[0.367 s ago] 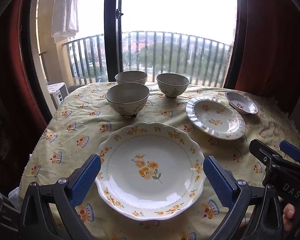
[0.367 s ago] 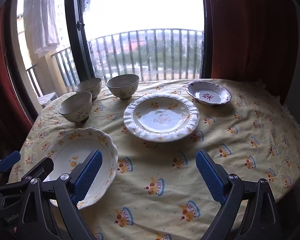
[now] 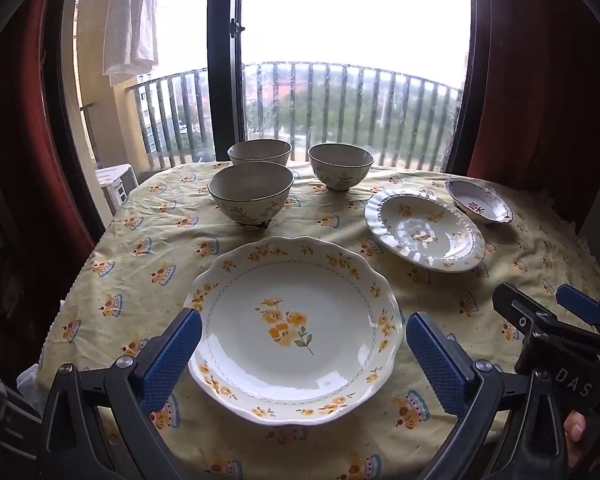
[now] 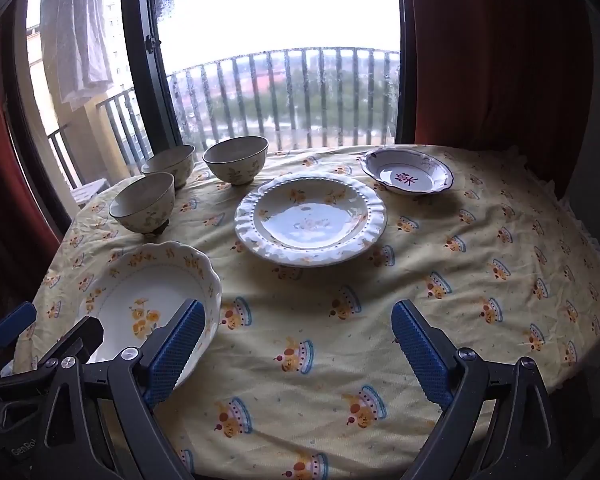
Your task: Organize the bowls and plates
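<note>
At the bottom of the left wrist view the left gripper (image 3: pixel 302 354) is standing wide, nothing pinched, its blue pads sitting either side of the big plate (image 3: pixel 296 330) in the lower centre without visibly pressing it; at the bottom of the right wrist view the right gripper (image 4: pixel 298 346) is likewise gaping over bare tablecloth (image 4: pixel 480 264), with that same plate (image 4: pixel 140 304) lying at lower left, partly behind its left pad. The big plate is looking like glazed ceramic: stiff, fairly heavy, slick and chippable, so its scalloped rim is probably the only place to bite, one pad above and one below. Further up, right of centre, the ribbed plate (image 3: pixel 424 230) is resting flat and apart from the others, likely handling the same way. At the upper right the small dish (image 3: pixel 480 202) is sitting just beyond it, lighter and deeper-walled. In the upper middle three bowls are waiting: the near bowl (image 3: pixel 251 194), the back bowl (image 3: pixel 260 152) just behind it, and the right bowl (image 3: pixel 341 166); their thin upright walls are offering a pinch at the rim, and they are seeming nestable but fragile
</note>
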`<act>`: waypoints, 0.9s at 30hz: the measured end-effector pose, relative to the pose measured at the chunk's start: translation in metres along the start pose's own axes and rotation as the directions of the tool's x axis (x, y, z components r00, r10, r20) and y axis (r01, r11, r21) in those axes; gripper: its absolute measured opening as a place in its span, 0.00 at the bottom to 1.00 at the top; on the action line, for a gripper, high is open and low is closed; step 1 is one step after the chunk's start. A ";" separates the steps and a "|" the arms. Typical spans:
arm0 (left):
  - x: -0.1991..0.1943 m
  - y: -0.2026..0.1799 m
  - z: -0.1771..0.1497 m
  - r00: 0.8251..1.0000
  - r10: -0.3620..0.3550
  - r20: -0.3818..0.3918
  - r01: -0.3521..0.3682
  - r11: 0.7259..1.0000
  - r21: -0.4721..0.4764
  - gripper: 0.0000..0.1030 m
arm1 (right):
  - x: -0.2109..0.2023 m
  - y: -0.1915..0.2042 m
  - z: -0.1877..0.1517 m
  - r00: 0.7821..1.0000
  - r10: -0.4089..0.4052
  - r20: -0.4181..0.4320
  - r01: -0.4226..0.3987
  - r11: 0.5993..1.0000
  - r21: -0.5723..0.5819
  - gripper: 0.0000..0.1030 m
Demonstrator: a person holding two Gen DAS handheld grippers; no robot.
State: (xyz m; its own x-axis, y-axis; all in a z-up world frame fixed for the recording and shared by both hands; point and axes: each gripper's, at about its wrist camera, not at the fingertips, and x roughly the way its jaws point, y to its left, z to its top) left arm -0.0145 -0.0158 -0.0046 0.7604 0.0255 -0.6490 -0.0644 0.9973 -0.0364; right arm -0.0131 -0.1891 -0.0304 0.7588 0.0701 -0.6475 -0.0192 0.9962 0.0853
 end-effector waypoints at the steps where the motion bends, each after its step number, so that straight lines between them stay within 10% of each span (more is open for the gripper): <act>1: 0.000 0.000 -0.001 1.000 0.002 -0.002 -0.002 1.000 -0.006 1.00 | 0.000 0.001 -0.001 1.000 -0.002 0.000 0.002 1.000 -0.009 0.93; 27: -0.005 -0.002 0.005 0.999 0.039 0.030 -0.039 0.999 0.003 0.99 | -0.009 0.002 0.007 0.999 -0.018 0.046 0.020 0.998 -0.051 0.93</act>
State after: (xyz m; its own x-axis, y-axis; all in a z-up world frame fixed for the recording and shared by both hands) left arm -0.0153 -0.0174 0.0022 0.7762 0.0667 -0.6270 -0.0927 0.9957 -0.0088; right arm -0.0158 -0.1878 -0.0193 0.7882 0.0499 -0.6134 -0.0373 0.9987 0.0333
